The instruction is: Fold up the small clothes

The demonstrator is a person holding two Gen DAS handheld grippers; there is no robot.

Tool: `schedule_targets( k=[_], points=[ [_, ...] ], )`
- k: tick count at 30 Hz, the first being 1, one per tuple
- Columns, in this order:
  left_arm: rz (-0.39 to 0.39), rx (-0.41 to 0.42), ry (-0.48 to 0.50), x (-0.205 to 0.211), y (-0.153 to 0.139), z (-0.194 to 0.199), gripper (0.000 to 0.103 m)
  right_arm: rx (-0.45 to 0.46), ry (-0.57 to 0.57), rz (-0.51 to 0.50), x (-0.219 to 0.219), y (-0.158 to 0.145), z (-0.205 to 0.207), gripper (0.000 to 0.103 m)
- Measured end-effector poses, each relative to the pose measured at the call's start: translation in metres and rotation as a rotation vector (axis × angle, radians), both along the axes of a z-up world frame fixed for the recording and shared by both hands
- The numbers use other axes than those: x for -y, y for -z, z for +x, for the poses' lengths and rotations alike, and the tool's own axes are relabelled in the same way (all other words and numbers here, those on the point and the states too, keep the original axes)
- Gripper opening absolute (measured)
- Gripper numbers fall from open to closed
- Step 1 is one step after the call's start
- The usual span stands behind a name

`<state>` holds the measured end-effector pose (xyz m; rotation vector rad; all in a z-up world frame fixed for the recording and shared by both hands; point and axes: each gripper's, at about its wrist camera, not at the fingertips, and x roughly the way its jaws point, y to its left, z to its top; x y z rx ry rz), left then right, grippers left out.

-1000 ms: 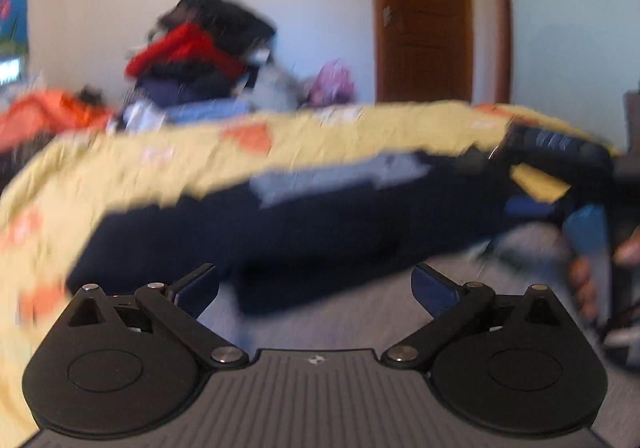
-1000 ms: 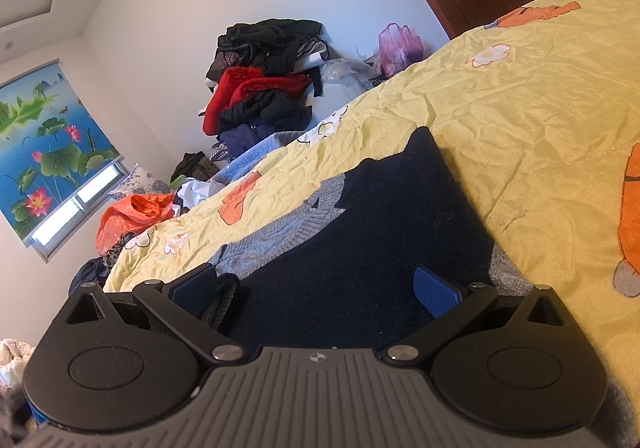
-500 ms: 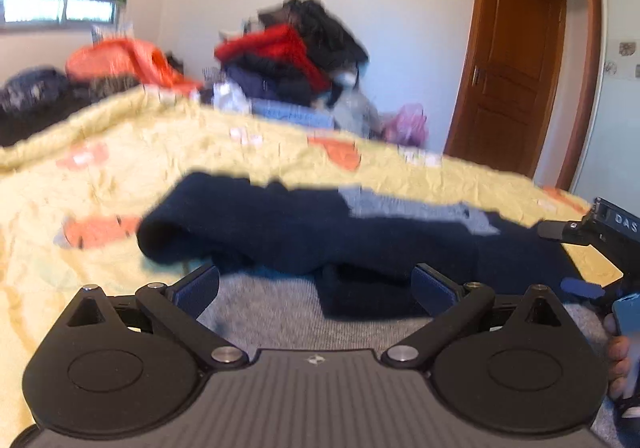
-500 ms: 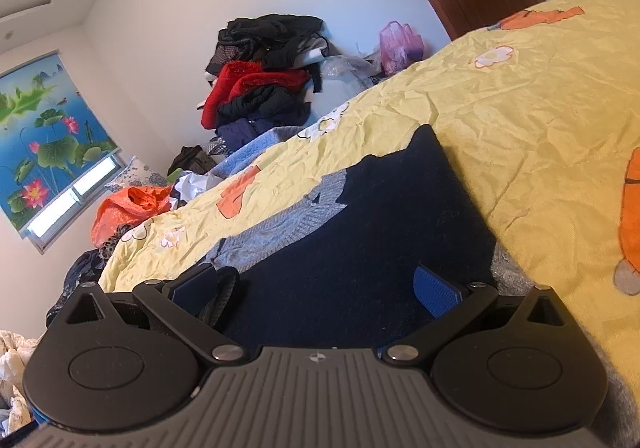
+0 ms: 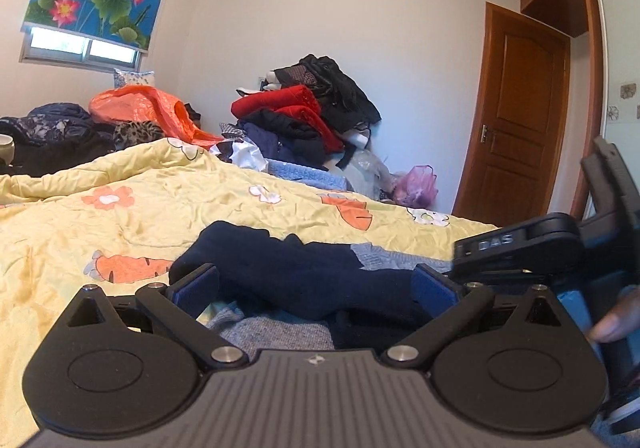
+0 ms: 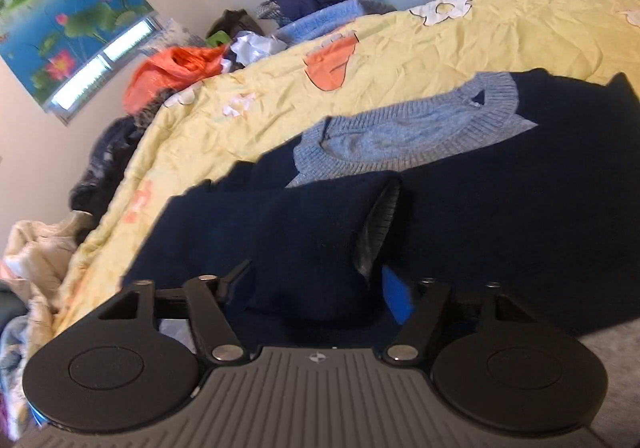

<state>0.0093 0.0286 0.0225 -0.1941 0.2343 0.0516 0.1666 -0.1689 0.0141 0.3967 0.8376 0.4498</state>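
Right wrist view: both grippers' fingers wide over navy sweater (image 6: 500, 188) (sleeve (image 6: 304, 232) seemingly unpinched).

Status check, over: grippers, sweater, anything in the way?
Left gripper open, low over the sweater. Right gripper open, jaws either side of a folded sleeve. Sweater on the yellow quilt, no obstruction seen.

A small navy knitted sweater (image 6: 500, 200) with a grey ribbed collar (image 6: 404, 132) lies flat on the yellow bedsheet (image 6: 460, 44); one sleeve (image 6: 304, 232) is folded across its body.
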Motion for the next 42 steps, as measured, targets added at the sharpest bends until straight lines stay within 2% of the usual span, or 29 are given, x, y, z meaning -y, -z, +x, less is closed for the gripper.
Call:
schedule_targets(
  k=[2, 3, 4, 7, 11, 14, 17, 20, 25, 30, 38, 41, 42],
  points=[
    [-0.009, 0.005, -0.003, -0.001, 0.001, -0.001, 0.103, 0.006, 0.017, -0.020, -0.008, -0.001, -0.001, 0.037],
    [-0.014, 0.007, -0.006, -0.002, 0.001, -0.001, 0.103, 0.003, 0.017, -0.026, -0.011, -0.001, -0.001, 0.010],
    [-0.019, 0.009, -0.009, -0.003, 0.001, -0.001, 0.103, 0.000, 0.018, -0.047, -0.013, -0.002, -0.002, 0.012],
    [-0.040, 0.014, -0.013, -0.006, 0.001, -0.002, 0.103, 0.069, 0.014, -0.100, -0.006, -0.018, -0.006, 0.012],
    [-0.067, 0.018, -0.022, -0.010, 0.002, -0.002, 0.103, 0.128, 0.027, -0.086, 0.038, -0.053, -0.005, 0.012],
    [-0.076, 0.018, -0.022, -0.010, 0.002, -0.002, 0.103, 0.141, 0.063, -0.173, 0.078, -0.066, -0.004, 0.012],
    [-0.074, 0.021, -0.025, -0.010, 0.002, -0.002, 0.103, 0.101, 0.116, -0.237, 0.115, -0.055, -0.003, 0.012],
    [-0.063, 0.022, -0.026, -0.008, 0.002, -0.002, 0.103, 0.060, 0.132, -0.265, 0.133, -0.034, -0.007, 0.012],
    [-0.050, 0.019, -0.034, -0.006, 0.001, -0.002, 0.103, 0.065, 0.122, -0.343, 0.127, -0.012, -0.017, 0.012],
    [-0.041, 0.018, -0.039, -0.004, 0.001, -0.002, 0.103, 0.092, 0.128, -0.431, 0.123, -0.005, -0.014, 0.012],
    [-0.037, 0.018, -0.038, -0.004, 0.001, -0.002, 0.103, 0.111, 0.129, -0.447, 0.126, 0.004, -0.015, 0.012],
    [-0.036, 0.019, -0.037, -0.004, 0.001, -0.002, 0.103, 0.096, 0.171, -0.396, 0.133, 0.000, -0.017, 0.021],
    [-0.035, 0.019, -0.037, -0.003, 0.001, -0.002, 0.103, 0.115, 0.209, -0.397, 0.133, -0.006, -0.023, 0.028]
  ],
)
